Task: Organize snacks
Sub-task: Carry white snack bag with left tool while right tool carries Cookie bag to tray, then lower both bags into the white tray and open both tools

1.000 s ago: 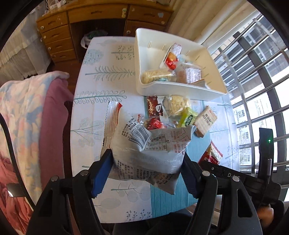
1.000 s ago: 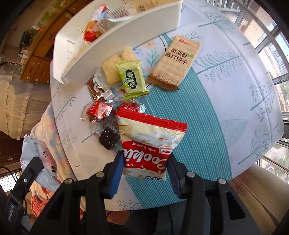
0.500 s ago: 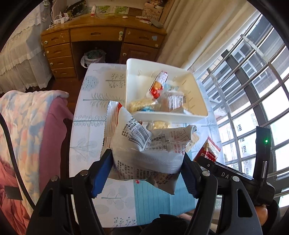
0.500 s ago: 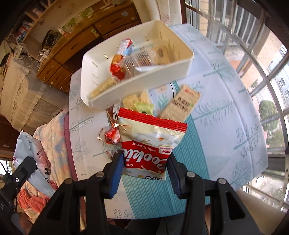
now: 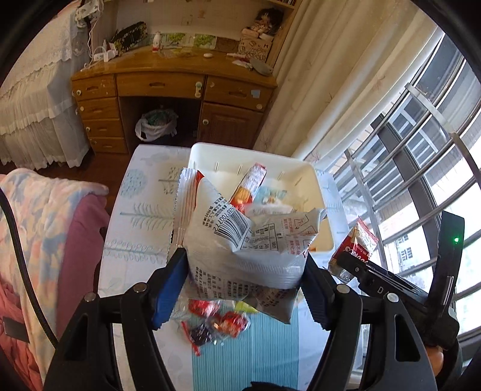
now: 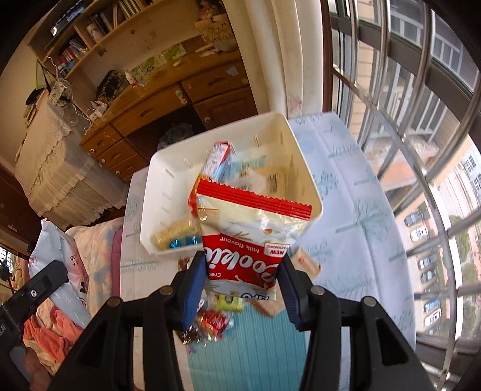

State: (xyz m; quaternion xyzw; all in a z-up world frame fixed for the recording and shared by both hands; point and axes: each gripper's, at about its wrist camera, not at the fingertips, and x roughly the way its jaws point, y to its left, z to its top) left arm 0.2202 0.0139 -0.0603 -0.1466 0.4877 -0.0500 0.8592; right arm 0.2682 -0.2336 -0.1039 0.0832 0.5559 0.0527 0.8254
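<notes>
Two snack bags hang above the white bin: the left tool clenches a crumpled white barcode-printed bag, and the right tool clenches a red-and-cream cookie bag, both on the bin's near side.

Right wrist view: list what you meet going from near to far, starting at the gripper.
Right gripper shut on the red cookie bag → white bin holding snacks → wooden desk → bookshelf.
</notes>
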